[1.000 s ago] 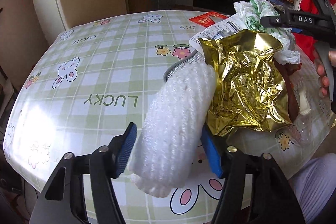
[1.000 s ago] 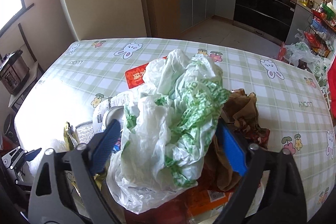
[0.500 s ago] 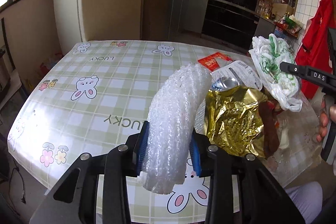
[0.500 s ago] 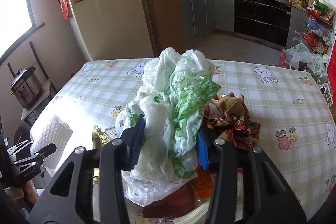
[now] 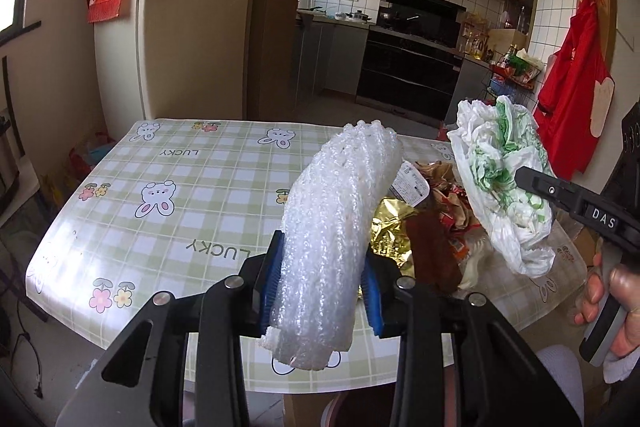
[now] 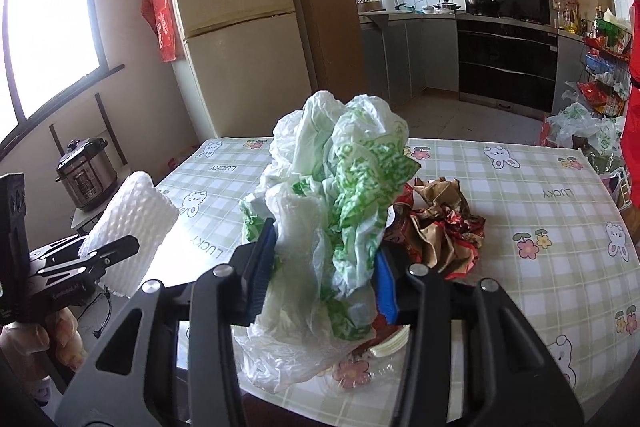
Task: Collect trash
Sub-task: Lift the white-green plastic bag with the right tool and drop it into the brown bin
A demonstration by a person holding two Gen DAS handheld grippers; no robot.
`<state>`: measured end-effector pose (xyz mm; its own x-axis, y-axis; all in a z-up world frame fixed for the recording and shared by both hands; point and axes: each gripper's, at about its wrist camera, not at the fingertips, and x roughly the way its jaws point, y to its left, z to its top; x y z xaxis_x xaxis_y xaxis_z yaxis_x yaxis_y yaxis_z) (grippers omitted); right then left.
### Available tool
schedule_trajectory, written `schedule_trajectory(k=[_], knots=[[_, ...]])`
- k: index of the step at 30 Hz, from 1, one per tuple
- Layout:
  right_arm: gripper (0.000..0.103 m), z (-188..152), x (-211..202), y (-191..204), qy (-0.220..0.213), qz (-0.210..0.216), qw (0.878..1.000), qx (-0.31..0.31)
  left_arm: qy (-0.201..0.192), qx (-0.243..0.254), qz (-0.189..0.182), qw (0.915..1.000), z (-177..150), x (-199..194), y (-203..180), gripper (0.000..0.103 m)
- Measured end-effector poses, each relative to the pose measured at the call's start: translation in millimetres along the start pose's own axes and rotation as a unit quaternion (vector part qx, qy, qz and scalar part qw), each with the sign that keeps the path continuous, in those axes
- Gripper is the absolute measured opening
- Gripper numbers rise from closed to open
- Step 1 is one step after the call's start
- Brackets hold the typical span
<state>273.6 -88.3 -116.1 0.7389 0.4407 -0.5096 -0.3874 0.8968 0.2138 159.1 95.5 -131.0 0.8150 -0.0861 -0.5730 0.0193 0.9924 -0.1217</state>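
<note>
My left gripper (image 5: 322,277) is shut on a white foam net sleeve (image 5: 332,227), which it holds up above the table's near edge; the same sleeve (image 6: 132,231) shows at the left of the right wrist view. My right gripper (image 6: 324,267) is shut on a crumpled white and green plastic bag (image 6: 340,195), lifted off the table; in the left wrist view that bag (image 5: 504,183) hangs at the right. Below them on the checked tablecloth (image 5: 180,195) lie gold foil (image 5: 390,237) and crumpled brown and red wrappers (image 6: 436,227).
A fridge (image 6: 240,39) stands beyond the table's far end, and kitchen counters with an oven (image 6: 508,59) are behind. A pressure cooker (image 6: 86,175) sits on a low stand at the left. Another filled plastic bag (image 6: 580,131) lies past the table's far right corner.
Both grippers closed on their items and rose: the left lifted the foam sleeve off the table, the right lifted the plastic bag away from the trash pile.
</note>
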Motion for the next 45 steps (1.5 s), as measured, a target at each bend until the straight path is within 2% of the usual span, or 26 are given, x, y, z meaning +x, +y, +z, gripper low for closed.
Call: schedule_trajectory(k=[10, 15, 20, 25, 32, 45], knots=[[0.045, -39, -57, 7, 0.001, -0.004, 1.0, -0.004, -0.011, 0.014, -0.019, 0.9997, -19, -42, -28, 0.035], [0.045, -59, -81, 16, 0.011, -0.004, 1.0, -0.007, -0.016, -0.007, -0.021, 0.9996, -26, -64, -36, 0.035], [0.045, -84, -101, 30, 0.017, -0.006, 1.0, -0.011, -0.034, 0.012, -0.019, 0.9992, -44, -90, -58, 0.035], [0.045, -107, -118, 42, 0.024, -0.008, 1.0, -0.018, -0.043, -0.003, -0.029, 0.9987, -58, -111, -63, 0.035], [0.045, -132, -118, 49, 0.048, -0.011, 0.998, -0.031, -0.045, -0.006, -0.028, 0.9986, -69, -121, -61, 0.035], [0.045, -141, -78, 43, 0.098, 0.004, 0.995, -0.016, -0.007, -0.025, -0.027, 0.9993, -73, -82, -47, 0.035]])
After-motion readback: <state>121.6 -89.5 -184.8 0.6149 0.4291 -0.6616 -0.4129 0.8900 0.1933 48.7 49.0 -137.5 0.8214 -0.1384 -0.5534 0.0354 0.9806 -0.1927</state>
